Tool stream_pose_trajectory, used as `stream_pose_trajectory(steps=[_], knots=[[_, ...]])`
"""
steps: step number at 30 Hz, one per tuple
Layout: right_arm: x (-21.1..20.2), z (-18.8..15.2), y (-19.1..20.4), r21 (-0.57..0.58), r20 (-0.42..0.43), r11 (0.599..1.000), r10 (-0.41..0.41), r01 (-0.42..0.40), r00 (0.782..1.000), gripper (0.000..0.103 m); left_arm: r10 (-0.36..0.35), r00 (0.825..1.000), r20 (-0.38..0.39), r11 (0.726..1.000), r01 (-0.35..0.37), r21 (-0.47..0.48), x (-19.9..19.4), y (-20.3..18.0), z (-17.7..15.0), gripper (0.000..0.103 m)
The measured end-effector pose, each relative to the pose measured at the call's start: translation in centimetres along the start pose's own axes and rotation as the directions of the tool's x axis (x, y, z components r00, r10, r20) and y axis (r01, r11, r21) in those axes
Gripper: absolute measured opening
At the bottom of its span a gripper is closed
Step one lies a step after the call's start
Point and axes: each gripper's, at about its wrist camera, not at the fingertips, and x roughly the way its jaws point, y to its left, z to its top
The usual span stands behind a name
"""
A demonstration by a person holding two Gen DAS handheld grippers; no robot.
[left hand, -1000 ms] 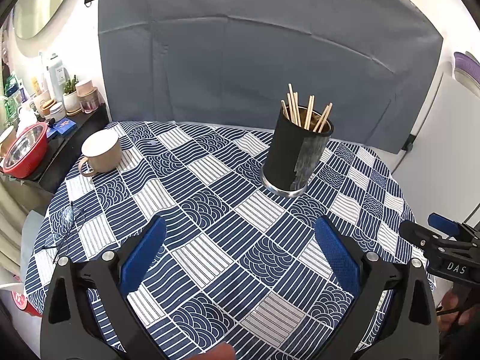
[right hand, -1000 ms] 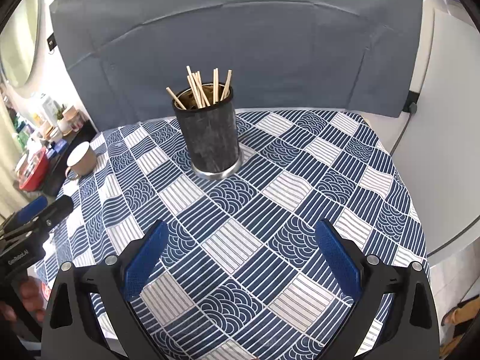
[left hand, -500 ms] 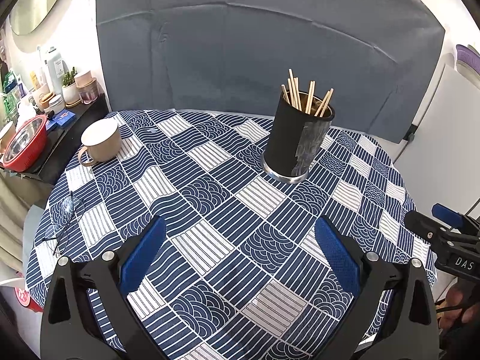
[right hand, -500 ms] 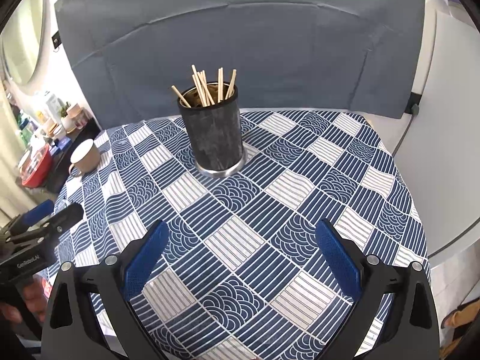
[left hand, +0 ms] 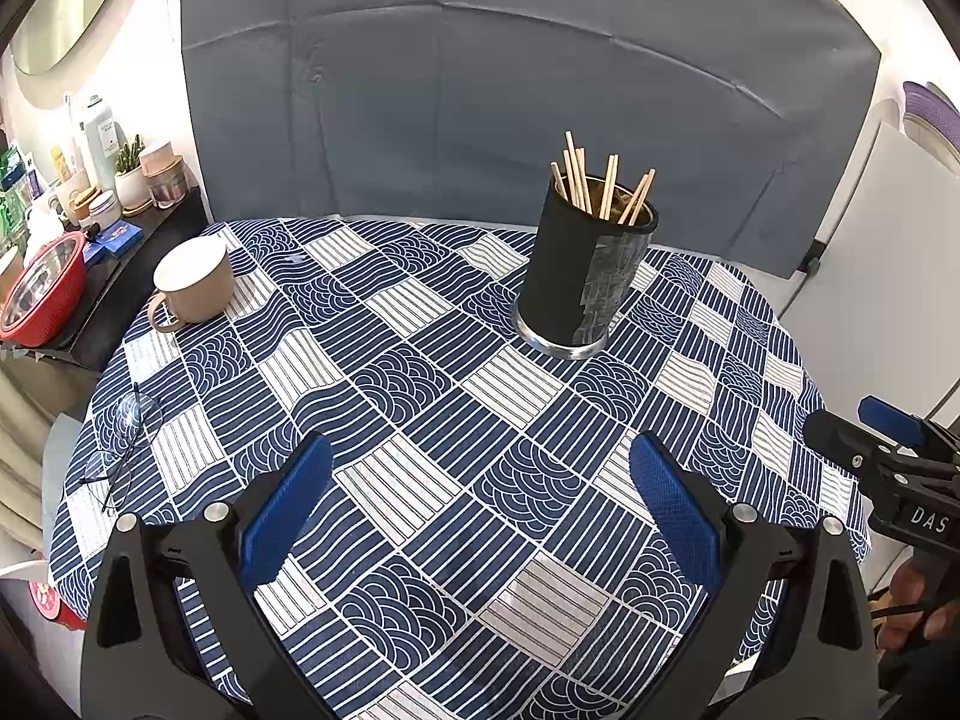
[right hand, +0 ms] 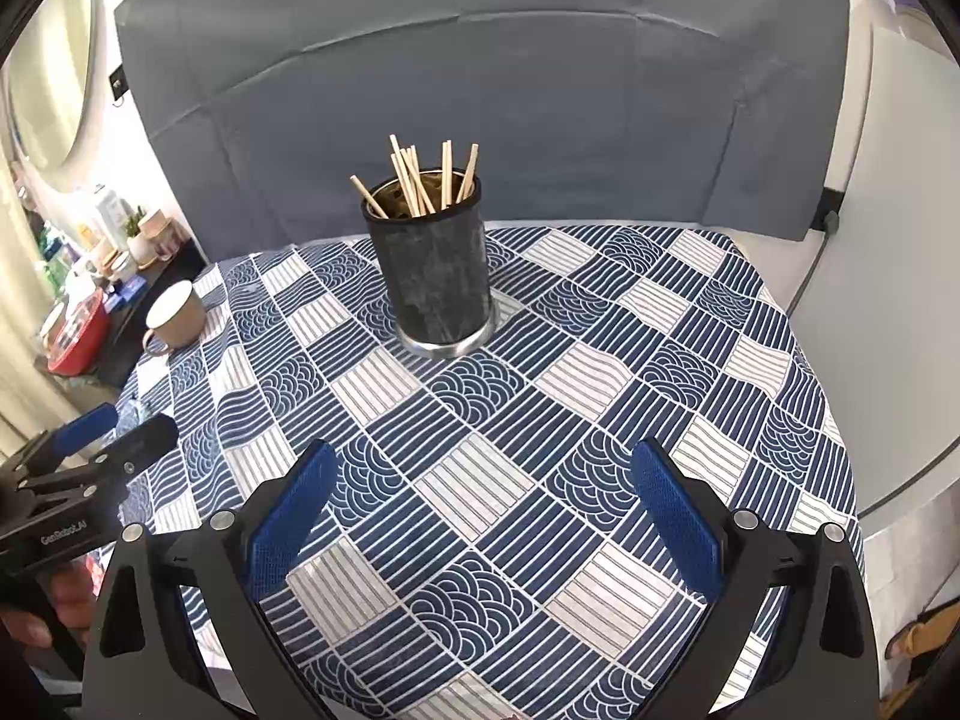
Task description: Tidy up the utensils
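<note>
My left gripper (left hand: 480,516) spread wide, empty, above near edge of table (left hand: 420,420). My right gripper (right hand: 480,516) likewise wide, empty. Black holder (right hand: 431,276) upright toward far edge, chopsticks (right hand: 420,180) standing inside, tips fanned out. Beige mug (left hand: 193,279) at far-left edge. Eyeglasses (left hand: 120,450) at left edge.

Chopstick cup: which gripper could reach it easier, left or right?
Probably the right gripper: the chopstick cup sits nearly straight ahead. From the left gripper it stands off to the right. Both are open, empty.

A home: tablecloth (left hand: 420,396), mug (left hand: 195,279) (cluttered shelf (left hand: 90,222)).
</note>
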Motion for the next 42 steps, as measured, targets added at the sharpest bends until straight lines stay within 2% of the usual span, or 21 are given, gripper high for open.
stream_pose_trajectory(steps=[42], knots=[[0.52, -0.1, 0.28, 0.001, -0.024, 1.0, 0.004, -0.004, 1.0, 0.094, 0.007, 1.0, -0.024, 1.0, -0.007, 0.001, 0.45, 0.57, -0.18, 0.097]])
